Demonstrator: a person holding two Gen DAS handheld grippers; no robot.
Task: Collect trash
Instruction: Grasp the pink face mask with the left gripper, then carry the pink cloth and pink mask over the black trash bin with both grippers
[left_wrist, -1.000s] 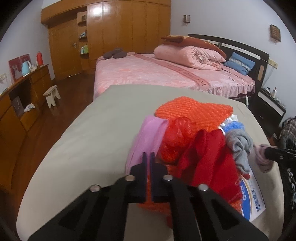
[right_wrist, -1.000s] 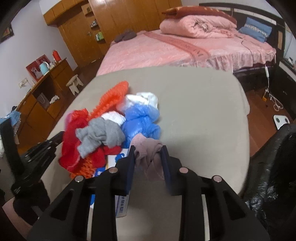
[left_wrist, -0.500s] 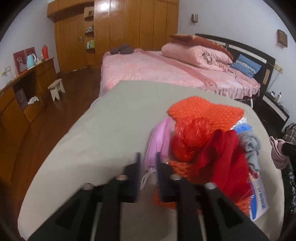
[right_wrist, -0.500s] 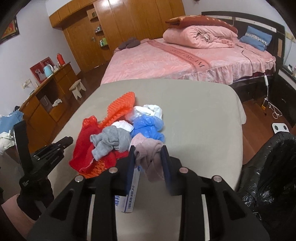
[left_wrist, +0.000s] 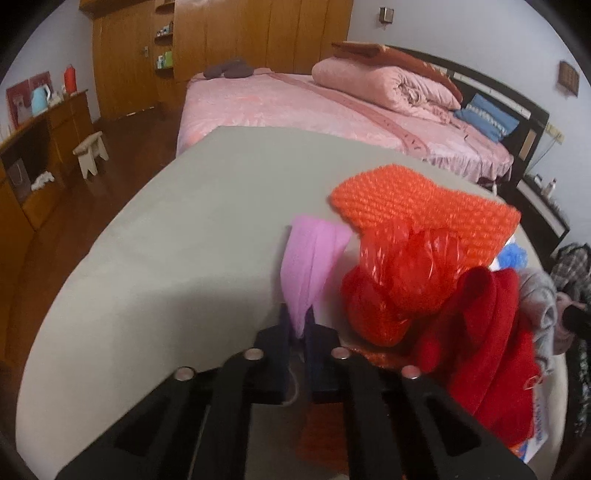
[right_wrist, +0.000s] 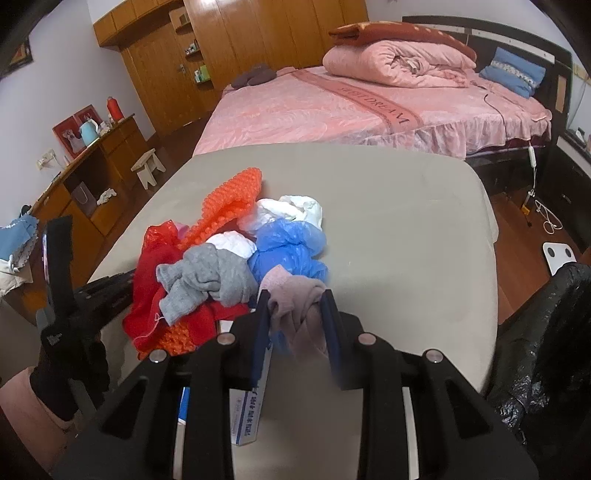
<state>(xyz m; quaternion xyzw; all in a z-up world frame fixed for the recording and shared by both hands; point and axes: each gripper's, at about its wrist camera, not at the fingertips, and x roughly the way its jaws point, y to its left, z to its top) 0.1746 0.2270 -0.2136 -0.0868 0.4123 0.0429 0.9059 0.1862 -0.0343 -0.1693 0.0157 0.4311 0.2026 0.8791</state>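
Observation:
A heap of trash lies on the grey table (left_wrist: 184, 240): a pink face mask (left_wrist: 314, 258), a red plastic bag (left_wrist: 402, 273), an orange mesh sheet (left_wrist: 417, 199), a red cloth (left_wrist: 491, 332) and a grey sock (right_wrist: 207, 273). The jaws of my left gripper (left_wrist: 297, 314) are closing, and its pads pinch the near end of the mask. My right gripper (right_wrist: 294, 295) is shut on a dusty-pink cloth (right_wrist: 284, 280), lifted in front of a blue bag (right_wrist: 288, 243) and a white bag (right_wrist: 291, 210).
A black trash bag (right_wrist: 546, 332) stands at the table's right edge. A white-and-blue carton (right_wrist: 247, 406) lies under the heap's near side. A pink bed (right_wrist: 332, 103) is beyond the table, with wooden cabinets and a stool (left_wrist: 90, 151) on the left.
The left gripper opened, moved forward and down, and closed on the pink mask's near end. The right gripper kept its hold on the dusty-pink cloth.

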